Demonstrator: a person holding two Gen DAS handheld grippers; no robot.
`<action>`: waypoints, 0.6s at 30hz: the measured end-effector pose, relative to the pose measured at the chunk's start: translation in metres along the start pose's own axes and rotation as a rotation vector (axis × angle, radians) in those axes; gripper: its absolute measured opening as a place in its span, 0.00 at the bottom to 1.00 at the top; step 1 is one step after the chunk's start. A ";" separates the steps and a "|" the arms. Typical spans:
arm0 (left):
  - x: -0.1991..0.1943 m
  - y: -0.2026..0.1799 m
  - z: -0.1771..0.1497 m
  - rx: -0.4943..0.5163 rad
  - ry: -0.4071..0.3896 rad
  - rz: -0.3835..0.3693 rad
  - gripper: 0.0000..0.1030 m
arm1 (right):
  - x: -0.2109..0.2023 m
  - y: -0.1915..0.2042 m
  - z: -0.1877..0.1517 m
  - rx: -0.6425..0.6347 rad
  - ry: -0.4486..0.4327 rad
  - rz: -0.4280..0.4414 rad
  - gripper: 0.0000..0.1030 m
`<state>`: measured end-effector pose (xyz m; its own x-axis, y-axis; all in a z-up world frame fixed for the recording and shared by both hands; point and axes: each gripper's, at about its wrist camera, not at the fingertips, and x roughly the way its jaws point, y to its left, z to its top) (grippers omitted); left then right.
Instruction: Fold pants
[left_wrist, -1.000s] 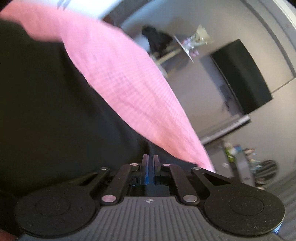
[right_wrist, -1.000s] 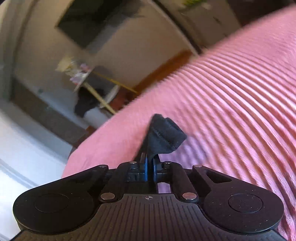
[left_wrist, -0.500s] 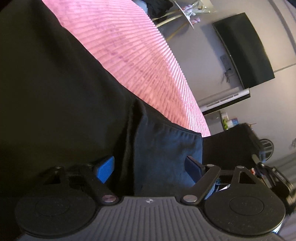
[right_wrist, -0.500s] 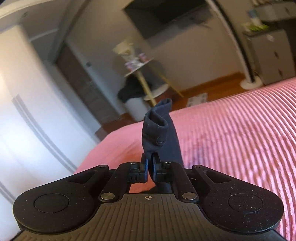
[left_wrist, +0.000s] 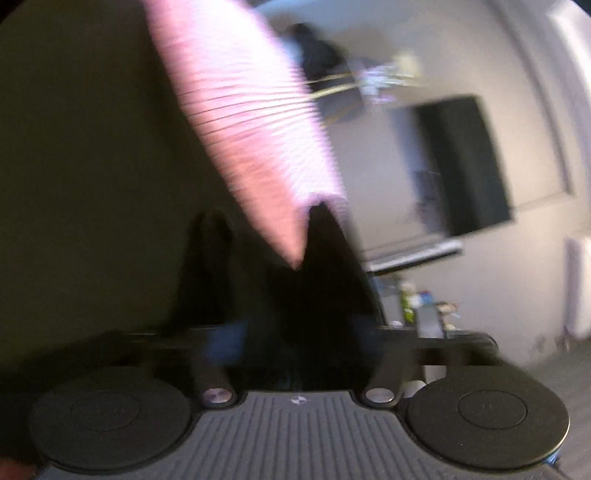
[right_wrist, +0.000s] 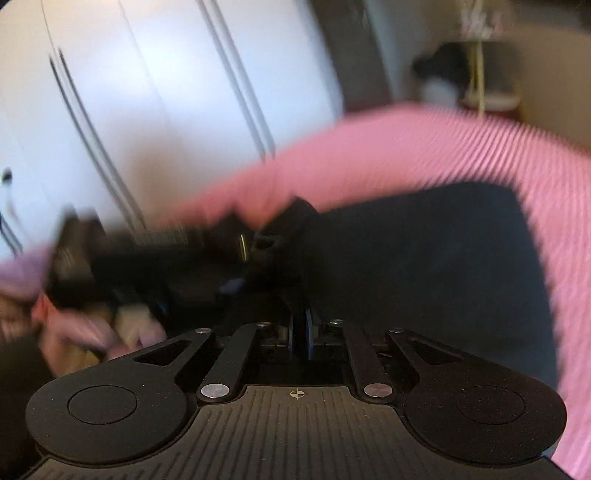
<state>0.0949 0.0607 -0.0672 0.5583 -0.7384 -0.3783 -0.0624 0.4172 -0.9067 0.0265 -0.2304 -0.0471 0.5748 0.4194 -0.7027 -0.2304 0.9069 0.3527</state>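
- Left wrist view: badly blurred. Left gripper (left_wrist: 295, 332) has jaws spread wide, dark pants (left_wrist: 317, 258) bunched between them; whether anything is gripped I cannot tell. Pink bedspread (left_wrist: 251, 140) beyond. Risk: closing blind catches only one layer.
- Right wrist view: right gripper (right_wrist: 299, 328) is pinched tight on a pants (right_wrist: 406, 273) edge; the rest lies flat near the bedspread's (right_wrist: 424, 147) edge. Risk: a fast pull drags the flat layer askew.

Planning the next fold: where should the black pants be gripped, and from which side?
Probably the far corner of the pants, where it lies flat with a squared edge on the pink bedspread. Come in low from the bedspread side, jaws across the edge. The right gripper pinches the near edge.
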 end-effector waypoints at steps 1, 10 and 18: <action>-0.002 0.009 -0.001 -0.045 -0.019 -0.024 0.89 | 0.014 -0.001 -0.003 0.016 0.075 -0.013 0.30; 0.013 0.000 -0.001 0.043 0.032 0.009 0.96 | -0.049 -0.032 -0.002 0.261 -0.136 0.062 0.53; 0.051 -0.007 -0.006 0.097 0.108 0.115 0.08 | -0.090 -0.073 -0.010 0.526 -0.290 -0.020 0.41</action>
<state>0.1186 0.0171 -0.0813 0.4594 -0.7332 -0.5014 -0.0381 0.5477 -0.8358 -0.0162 -0.3339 -0.0151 0.7828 0.3070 -0.5413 0.1599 0.7414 0.6518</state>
